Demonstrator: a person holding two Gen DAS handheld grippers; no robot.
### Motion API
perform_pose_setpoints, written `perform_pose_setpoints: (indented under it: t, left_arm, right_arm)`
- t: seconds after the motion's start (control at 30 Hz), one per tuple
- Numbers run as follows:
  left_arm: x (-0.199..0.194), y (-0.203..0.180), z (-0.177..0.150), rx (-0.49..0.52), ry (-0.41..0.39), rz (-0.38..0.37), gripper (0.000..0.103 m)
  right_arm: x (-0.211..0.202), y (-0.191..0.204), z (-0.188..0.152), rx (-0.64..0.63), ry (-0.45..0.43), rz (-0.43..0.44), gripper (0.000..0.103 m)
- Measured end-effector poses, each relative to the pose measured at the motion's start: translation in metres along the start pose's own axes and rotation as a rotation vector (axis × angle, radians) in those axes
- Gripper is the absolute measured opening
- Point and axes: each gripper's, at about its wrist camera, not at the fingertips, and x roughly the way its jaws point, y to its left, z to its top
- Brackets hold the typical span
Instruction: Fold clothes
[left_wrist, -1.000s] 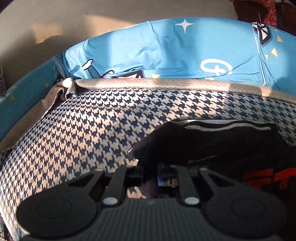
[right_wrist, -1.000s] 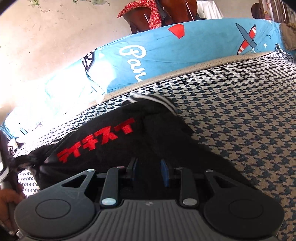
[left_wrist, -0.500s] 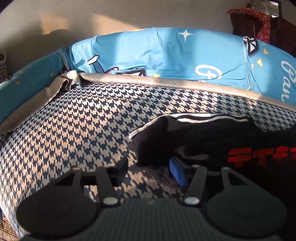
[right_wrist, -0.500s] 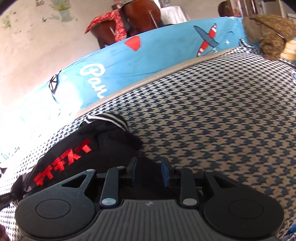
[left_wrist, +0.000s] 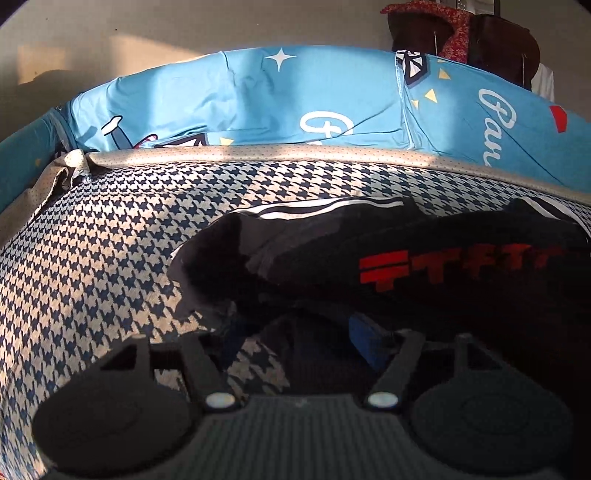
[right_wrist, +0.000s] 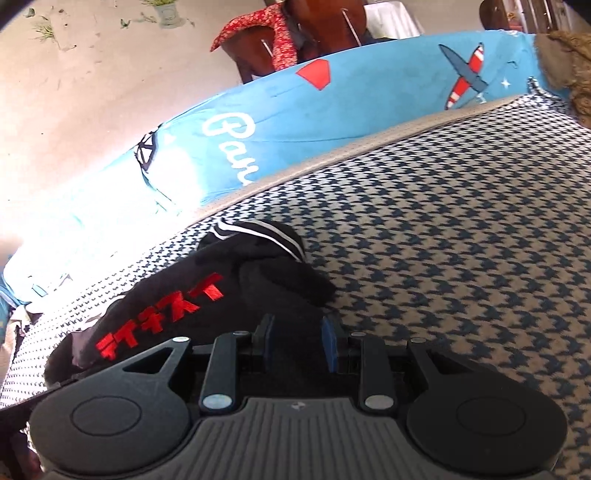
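Black garment (left_wrist: 424, 266) with red lettering (left_wrist: 458, 264) and white-striped trim (left_wrist: 325, 210), bunched on a houndstooth cover (left_wrist: 110, 258) over a bed or sofa. Behind it, a tan dotted border (left_wrist: 258, 153) and a blue printed sheet (left_wrist: 258, 99) with stars, planes and white script. Left gripper (left_wrist: 295, 341) low over the near edge of the garment, jaws spread wide, one blue pad (left_wrist: 364, 339) showing, nothing visibly between them. Right gripper (right_wrist: 295, 341) at the garment's opposite end, jaws drawn narrow around a dark fold; whether actually pinched, impossible to tell. Strong sunlight across the sheet on the right-wrist view. Red patterned cloth (right_wrist: 266, 27) draped over a brown chair (right_wrist: 325, 26) in the background.
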Motion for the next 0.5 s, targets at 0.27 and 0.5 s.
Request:
perform_pose_setpoints:
  t: [0.27, 0.5]
  left_arm:
    - [0.012, -0.017, 0.005, 0.035, 0.028, -0.061, 0.087]
    - [0.029, -0.031, 0.017, 0.06, 0.073, -0.098, 0.093]
  right_arm:
    - [0.019, 0.017, 0.022, -0.023, -0.034, 0.044, 0.029]
    - [0.038, 0.038, 0.048, -0.104, -0.101, 0.087, 0.037]
